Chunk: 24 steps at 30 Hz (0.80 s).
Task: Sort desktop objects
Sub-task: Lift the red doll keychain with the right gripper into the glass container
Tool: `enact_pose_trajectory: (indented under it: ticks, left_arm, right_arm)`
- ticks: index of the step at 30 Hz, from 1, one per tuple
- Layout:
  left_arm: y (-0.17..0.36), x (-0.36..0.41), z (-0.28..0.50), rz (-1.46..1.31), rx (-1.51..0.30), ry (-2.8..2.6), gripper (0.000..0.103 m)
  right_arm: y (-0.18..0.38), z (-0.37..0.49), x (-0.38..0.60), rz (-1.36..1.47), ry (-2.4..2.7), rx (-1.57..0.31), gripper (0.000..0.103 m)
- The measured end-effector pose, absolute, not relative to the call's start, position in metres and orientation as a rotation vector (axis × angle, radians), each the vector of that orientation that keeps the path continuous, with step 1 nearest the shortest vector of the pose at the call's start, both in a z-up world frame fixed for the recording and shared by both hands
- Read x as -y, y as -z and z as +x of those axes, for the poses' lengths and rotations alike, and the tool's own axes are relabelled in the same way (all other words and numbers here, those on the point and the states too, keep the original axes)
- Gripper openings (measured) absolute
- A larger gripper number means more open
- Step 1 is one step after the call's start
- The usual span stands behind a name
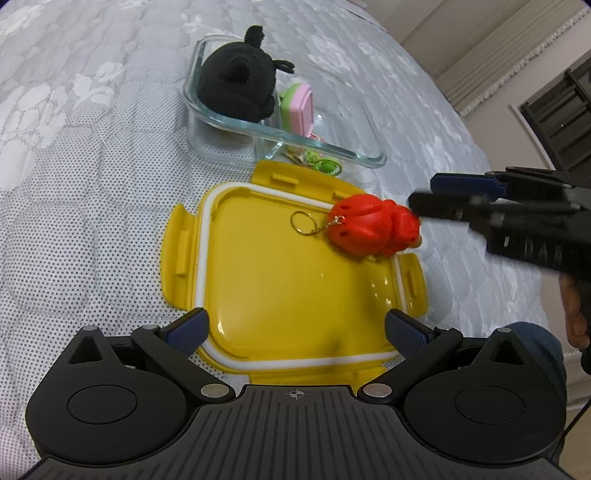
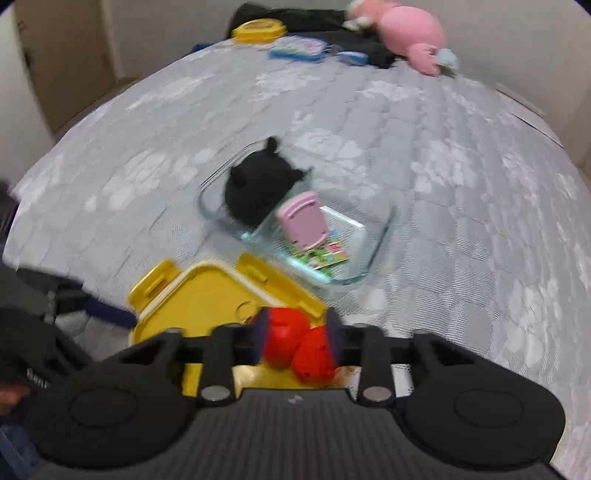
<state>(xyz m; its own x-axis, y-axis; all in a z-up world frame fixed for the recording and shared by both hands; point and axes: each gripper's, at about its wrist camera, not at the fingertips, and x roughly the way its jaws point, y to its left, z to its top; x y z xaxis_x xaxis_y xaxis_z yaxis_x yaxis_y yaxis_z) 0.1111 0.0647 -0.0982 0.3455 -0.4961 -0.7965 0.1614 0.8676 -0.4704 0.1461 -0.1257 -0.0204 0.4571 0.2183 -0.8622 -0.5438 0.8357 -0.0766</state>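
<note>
A red toy keychain (image 1: 373, 230) with a metal ring lies on the far right corner of a yellow lid (image 1: 280, 280). My right gripper (image 2: 297, 341) is shut on the red toy (image 2: 295, 343); it comes in from the right in the left wrist view (image 1: 424, 205). My left gripper (image 1: 295, 328) is open and empty above the lid's near edge. Beyond the lid stands a glass container (image 1: 229, 122) holding a black plush toy (image 1: 240, 83), a pink and green case (image 1: 299, 107) and small green trinkets (image 1: 325, 164).
The grey quilted mattress (image 1: 92, 184) spreads all around. At its far end in the right wrist view lie a pink plush (image 2: 410, 33), a yellow round lid (image 2: 258, 31), a blue-edged box (image 2: 299, 50) and dark cloth (image 2: 332, 22).
</note>
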Motion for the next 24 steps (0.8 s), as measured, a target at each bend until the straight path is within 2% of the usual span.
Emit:
enact_pose_trajectory:
  ticks: [2, 5, 7, 8, 9, 16, 18, 24]
  left_arm:
    - [0.098, -0.063, 0.111, -0.322, -1.144, 0.441, 0.103]
    - [0.097, -0.060, 0.109, -0.295, -1.147, 0.445, 0.103]
    - [0.097, -0.060, 0.109, -0.291, -1.148, 0.444, 0.103]
    - [0.097, -0.060, 0.109, -0.291, -1.148, 0.443, 0.103]
    - [0.098, -0.060, 0.109, -0.292, -1.148, 0.443, 0.103]
    - [0.098, -0.060, 0.109, -0.298, -1.150, 0.443, 0.103]
    - [0.098, -0.060, 0.109, -0.303, -1.150, 0.443, 0.103]
    - [0.098, -0.061, 0.110, -0.312, -1.150, 0.443, 0.103]
  right_arm:
    - [0.027, 0.141, 0.118, -0.452, -0.523, -0.989, 0.047]
    - [0.044, 0.136, 0.103, -0.609, -0.567, -0.977, 0.059]
    - [0.056, 0.137, 0.096, -0.686, -0.591, -0.982, 0.063]
    - [0.062, 0.137, 0.092, -0.726, -0.591, -0.976, 0.069]
    - [0.066, 0.137, 0.088, -0.767, -0.583, -0.957, 0.070]
    - [0.081, 0.151, 0.078, -0.826, -0.571, -0.945, 0.070]
    - [0.086, 0.153, 0.076, -0.837, -0.564, -0.958, 0.065]
    - [0.080, 0.154, 0.087, -0.742, -0.515, -0.981, 0.063]
